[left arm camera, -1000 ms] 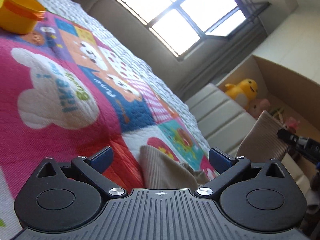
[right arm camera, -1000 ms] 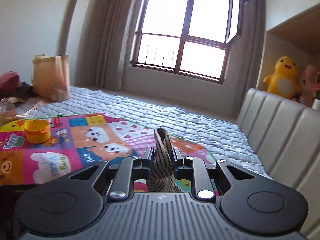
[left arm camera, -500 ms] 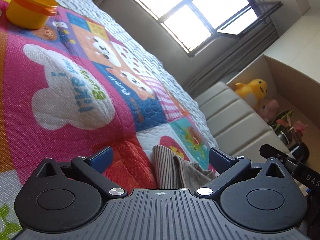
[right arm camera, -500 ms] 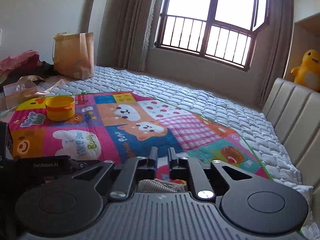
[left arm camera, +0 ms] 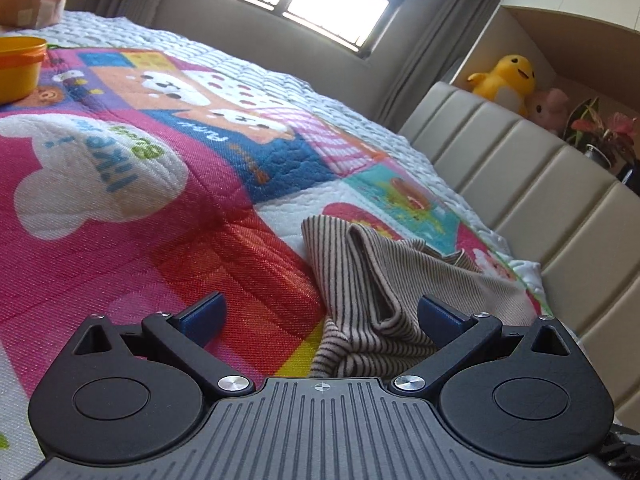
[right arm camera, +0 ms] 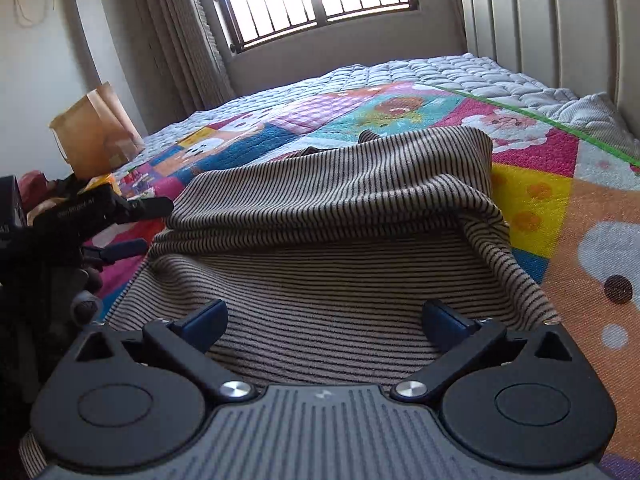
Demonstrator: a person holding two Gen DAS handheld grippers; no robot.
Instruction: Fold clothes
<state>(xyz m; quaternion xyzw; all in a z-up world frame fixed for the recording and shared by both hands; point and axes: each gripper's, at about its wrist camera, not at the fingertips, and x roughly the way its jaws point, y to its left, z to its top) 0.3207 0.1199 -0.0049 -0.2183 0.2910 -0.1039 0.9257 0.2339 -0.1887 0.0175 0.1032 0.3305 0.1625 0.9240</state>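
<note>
A beige garment with thin dark stripes (right arm camera: 328,216) lies rumpled on the colourful cartoon quilt (right arm camera: 568,208). In the right wrist view it fills the middle, with a raised fold across it. My right gripper (right arm camera: 326,318) is open and empty, low over the garment's near part. In the left wrist view the garment (left arm camera: 384,280) lies bunched just ahead and to the right. My left gripper (left arm camera: 320,312) is open and empty, its right finger (left arm camera: 440,314) next to the cloth. The left gripper also shows in the right wrist view (right arm camera: 116,224), at the garment's left edge.
A yellow tub (left arm camera: 18,68) stands on the quilt (left arm camera: 120,200) at far left. A padded beige headboard (left arm camera: 520,184) borders the bed on the right, with plush toys (left arm camera: 508,80) and a plant (left arm camera: 600,132) behind it. A brown paper bag (right arm camera: 96,132) stands far left by the curtain.
My right gripper has let go of the striped garment, opened wide, and dropped low over it. The garment has come down onto the quilt. My left gripper stayed open and swung toward level.
</note>
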